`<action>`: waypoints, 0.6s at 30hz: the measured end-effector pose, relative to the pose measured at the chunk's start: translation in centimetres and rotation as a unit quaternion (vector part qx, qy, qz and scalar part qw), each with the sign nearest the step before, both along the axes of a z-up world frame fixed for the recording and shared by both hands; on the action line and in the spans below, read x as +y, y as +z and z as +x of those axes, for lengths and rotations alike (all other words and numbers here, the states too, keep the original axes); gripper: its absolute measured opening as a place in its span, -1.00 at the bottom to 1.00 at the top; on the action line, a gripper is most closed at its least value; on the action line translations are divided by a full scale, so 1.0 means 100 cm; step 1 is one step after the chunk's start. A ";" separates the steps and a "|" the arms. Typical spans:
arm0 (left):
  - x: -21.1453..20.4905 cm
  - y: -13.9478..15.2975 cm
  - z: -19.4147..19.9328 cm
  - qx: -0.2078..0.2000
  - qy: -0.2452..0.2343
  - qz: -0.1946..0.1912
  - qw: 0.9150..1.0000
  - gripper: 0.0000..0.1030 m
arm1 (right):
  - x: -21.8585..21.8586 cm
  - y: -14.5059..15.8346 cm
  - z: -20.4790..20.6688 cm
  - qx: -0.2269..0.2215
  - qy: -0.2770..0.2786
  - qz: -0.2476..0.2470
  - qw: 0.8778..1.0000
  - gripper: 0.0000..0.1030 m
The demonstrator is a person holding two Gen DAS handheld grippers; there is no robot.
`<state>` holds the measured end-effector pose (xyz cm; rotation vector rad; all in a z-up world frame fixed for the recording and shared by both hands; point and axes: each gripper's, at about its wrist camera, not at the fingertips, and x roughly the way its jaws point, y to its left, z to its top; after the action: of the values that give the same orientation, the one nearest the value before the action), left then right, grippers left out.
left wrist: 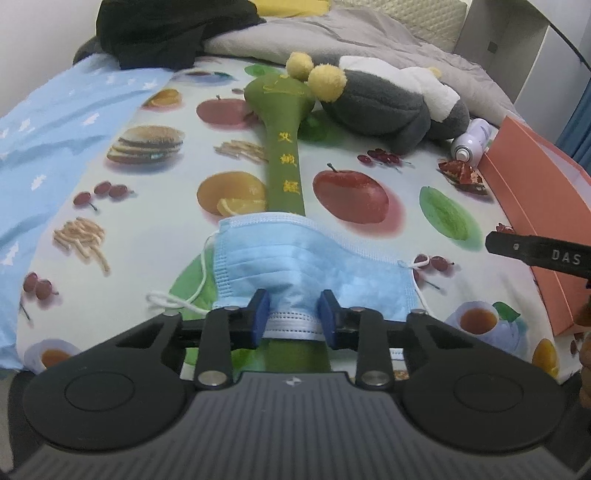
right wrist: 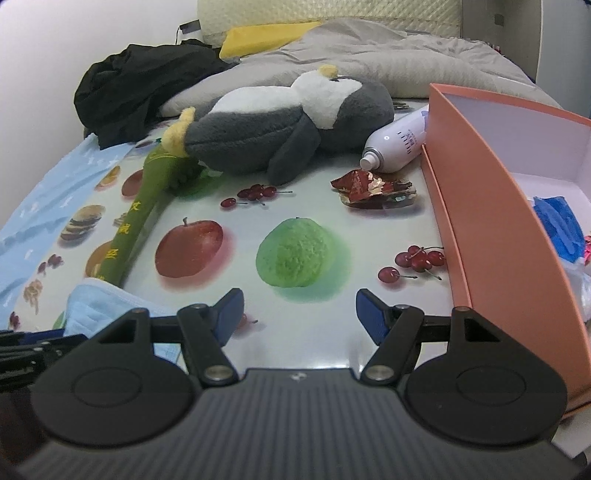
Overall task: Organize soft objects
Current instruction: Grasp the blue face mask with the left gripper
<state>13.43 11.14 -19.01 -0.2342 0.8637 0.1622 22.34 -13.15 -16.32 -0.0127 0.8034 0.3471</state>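
A blue face mask [left wrist: 314,258] lies draped over the handle of a green plush mallet [left wrist: 284,155] on the fruit-print sheet [left wrist: 155,221]. My left gripper [left wrist: 293,314] has its blue pads on either side of the mask's near edge, which bunches between them. A grey-and-white plush penguin [right wrist: 288,125] lies beyond the mallet [right wrist: 136,221]. My right gripper [right wrist: 299,314] is open and empty above the sheet, left of an orange box [right wrist: 491,221]. The mask's corner also shows in the right wrist view [right wrist: 107,302].
A white spray bottle [right wrist: 399,144] and a crumpled red wrapper [right wrist: 373,188] lie by the box's far corner. The box holds blue items [right wrist: 557,225]. A black garment [right wrist: 140,88], grey duvet [right wrist: 369,55] and yellow pillow [right wrist: 266,35] lie at the back.
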 end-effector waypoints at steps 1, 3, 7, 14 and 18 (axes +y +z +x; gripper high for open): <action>-0.001 0.001 0.000 0.000 0.000 0.002 1.000 -0.42 | 0.001 -0.001 0.002 0.001 0.001 0.000 1.000 0.35; -0.002 0.004 -0.001 -0.001 0.000 0.006 1.000 -0.50 | 0.002 -0.002 0.004 0.002 0.002 0.001 1.000 0.35; -0.003 0.008 -0.004 -0.004 0.003 0.010 1.000 -0.72 | 0.005 -0.003 0.010 0.002 0.004 0.002 1.000 0.35; -0.005 0.022 -0.004 -0.032 0.005 0.012 0.999 -0.83 | 0.009 -0.001 0.024 -0.011 0.002 0.005 1.000 0.35; -0.007 0.028 0.008 -0.046 0.002 0.008 0.999 -0.83 | 0.009 -0.001 0.037 -0.020 -0.006 0.006 1.000 0.35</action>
<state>14.27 10.45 -16.21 -0.2268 0.7708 0.1600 26.01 -12.21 -16.43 -0.0036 0.7617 0.3394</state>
